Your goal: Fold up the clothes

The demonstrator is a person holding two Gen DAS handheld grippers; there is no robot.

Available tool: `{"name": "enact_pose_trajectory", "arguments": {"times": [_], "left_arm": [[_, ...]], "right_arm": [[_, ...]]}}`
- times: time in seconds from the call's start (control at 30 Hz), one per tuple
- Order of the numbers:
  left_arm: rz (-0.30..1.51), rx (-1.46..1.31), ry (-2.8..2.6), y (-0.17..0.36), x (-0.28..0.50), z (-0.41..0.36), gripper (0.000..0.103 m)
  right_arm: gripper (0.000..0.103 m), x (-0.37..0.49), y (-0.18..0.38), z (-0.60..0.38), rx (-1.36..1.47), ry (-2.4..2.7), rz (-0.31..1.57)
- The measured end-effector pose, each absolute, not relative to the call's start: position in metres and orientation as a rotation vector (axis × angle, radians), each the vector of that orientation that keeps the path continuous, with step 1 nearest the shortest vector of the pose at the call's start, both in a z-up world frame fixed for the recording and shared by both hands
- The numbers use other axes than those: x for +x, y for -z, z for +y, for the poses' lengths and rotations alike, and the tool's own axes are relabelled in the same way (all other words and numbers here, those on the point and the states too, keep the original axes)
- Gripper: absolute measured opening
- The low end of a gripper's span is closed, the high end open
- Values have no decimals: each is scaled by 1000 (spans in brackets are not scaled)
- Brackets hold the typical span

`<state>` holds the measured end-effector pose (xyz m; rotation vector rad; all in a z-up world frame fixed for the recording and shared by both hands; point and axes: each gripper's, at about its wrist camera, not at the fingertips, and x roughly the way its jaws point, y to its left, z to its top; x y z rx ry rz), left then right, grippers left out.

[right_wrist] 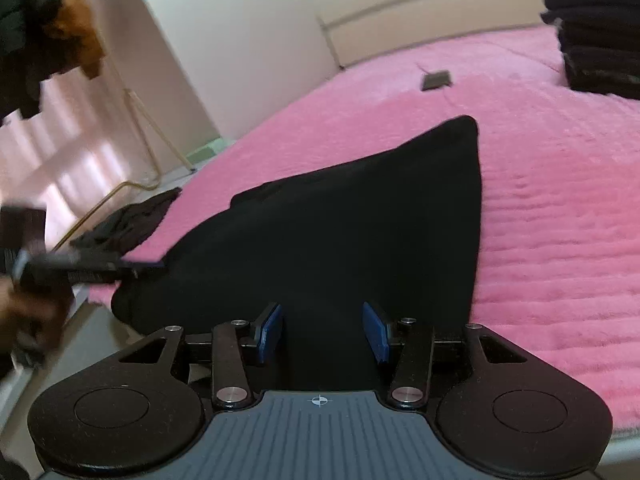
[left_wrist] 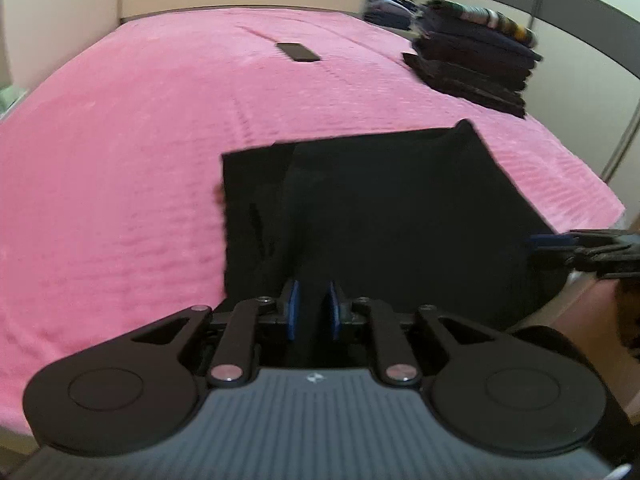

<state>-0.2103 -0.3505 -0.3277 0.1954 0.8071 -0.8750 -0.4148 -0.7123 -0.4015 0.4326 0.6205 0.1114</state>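
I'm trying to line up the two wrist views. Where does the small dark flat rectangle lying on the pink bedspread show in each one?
Left wrist view: the dark flat rectangle lies upper centre, far beyond the black garment.
Right wrist view: it lies upper right of centre, again beyond the garment.
Shared landmark: the stack of folded dark clothes, right of the rectangle in both.

Soft, even indoor light is falling on the pink bedspread (left_wrist: 140, 140). Fisheye distortion is bending edges near 12 and 3 o'clock. Motion blur is smearing the right view around 9 o'clock. The black garment (right_wrist: 340, 232) is showing no detail.
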Motion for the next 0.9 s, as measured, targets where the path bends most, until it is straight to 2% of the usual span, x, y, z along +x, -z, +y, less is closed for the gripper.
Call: {"name": "enact_pose_trajectory", "arguments": {"times": [0.17, 0.33, 0.43, 0.7, 0.9], "left_arm": [[773, 189, 853, 340, -201, -352, 16], [782, 158, 849, 344, -195, -348, 13], [775, 179, 846, 333, -199, -340, 10], [690, 144, 862, 296, -243, -316, 11], [788, 207, 820, 338, -242, -322, 12]], "right_arm": [[49, -401, 375, -679, 313, -174, 612], [49, -382, 403, -660, 269, -191, 696], [49, -393, 399, -675, 299, -149, 672], [49, -434, 399, -710, 333, -50, 611], [49, -443, 407, -711, 382, -37, 583]]}}
